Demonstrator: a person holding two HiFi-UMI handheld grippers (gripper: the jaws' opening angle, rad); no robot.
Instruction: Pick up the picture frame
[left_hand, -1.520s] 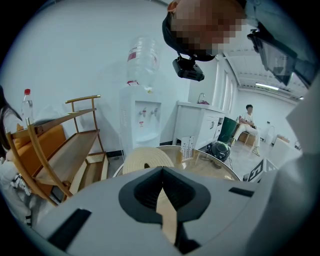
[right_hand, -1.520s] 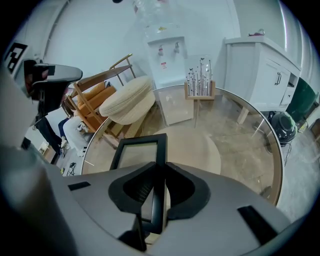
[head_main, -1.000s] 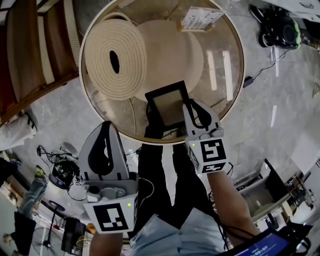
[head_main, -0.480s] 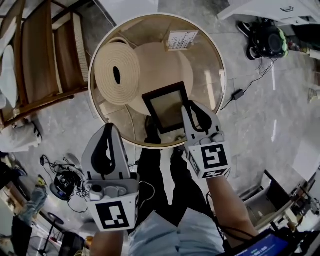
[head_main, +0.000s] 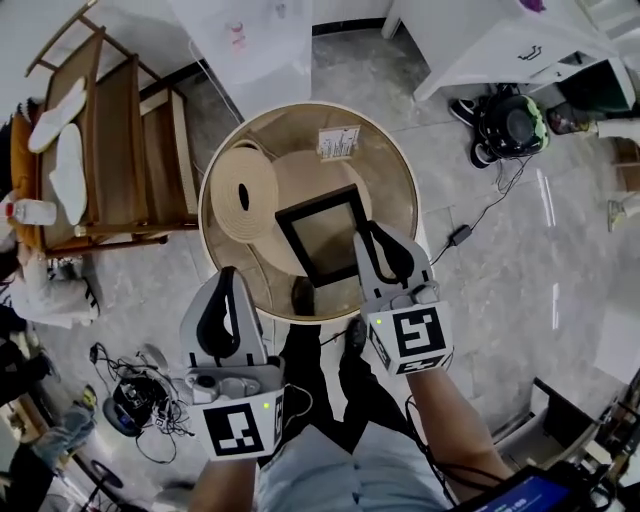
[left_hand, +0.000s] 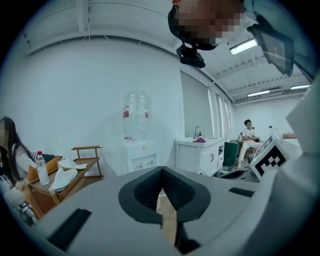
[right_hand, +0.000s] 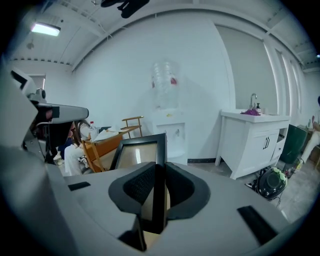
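The black picture frame with its pale glass hangs above the round table, tilted, with my right gripper shut on its right edge. In the right gripper view the frame stands edge-on between the two dark pads, its top corner rising past them. My left gripper is lower left of the frame, away from it, beside the table's near rim. Its jaws meet at the tips in the left gripper view, and the left gripper holds nothing.
The round glass-topped table lies well below, bearing a cream coiled mat and a paper card. A wooden rack with slippers stands left, a white cabinet and a dark bag right. Cables lie on the floor.
Both grippers have risen, and the right one has carried the frame up off the table. The table and floor now look smaller and farther below.
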